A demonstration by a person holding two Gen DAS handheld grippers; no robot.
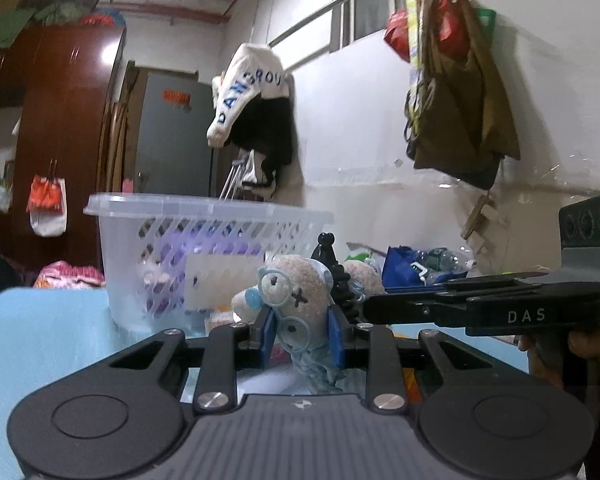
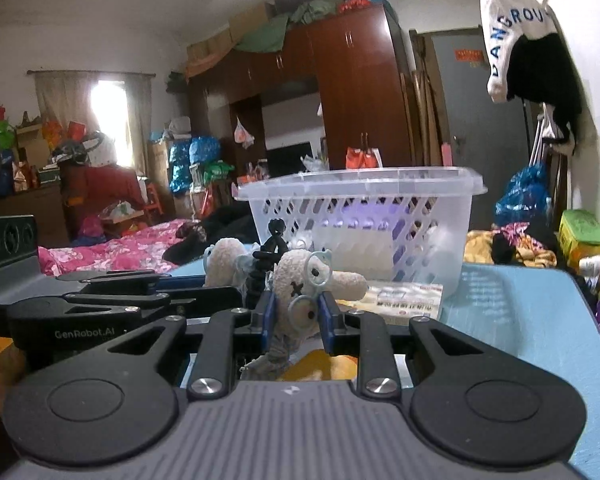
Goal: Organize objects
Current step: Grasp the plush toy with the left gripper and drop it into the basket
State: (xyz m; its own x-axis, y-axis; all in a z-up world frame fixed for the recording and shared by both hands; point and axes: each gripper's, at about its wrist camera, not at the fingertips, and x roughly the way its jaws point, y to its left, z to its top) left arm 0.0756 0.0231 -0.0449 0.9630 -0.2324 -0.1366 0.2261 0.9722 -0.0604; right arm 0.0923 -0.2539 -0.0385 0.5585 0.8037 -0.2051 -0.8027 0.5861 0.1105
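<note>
Two small beige plush bears with pale-blue glasses sit above the blue tabletop (image 1: 40, 340). My left gripper (image 1: 302, 322) is shut on one bear (image 1: 296, 296), its blue pads (image 1: 269, 332) pressing both sides of the head. My right gripper (image 2: 298, 320) is shut on the other bear (image 2: 306, 280) the same way. Each gripper shows side-on in the other view: the right gripper (image 1: 374, 305) beside its bear (image 1: 360, 274), the left gripper (image 2: 236, 292) under its bear (image 2: 224, 258). A black bendy tripod (image 1: 327, 250) stands between the bears.
A translucent white slotted basket (image 1: 208, 210) stands just behind the bears, with purple and white things inside; in the right wrist view the basket (image 2: 360, 182) has a printed box (image 2: 408, 298) at its foot. A blue bag (image 1: 400, 266) and bottles lie to the right.
</note>
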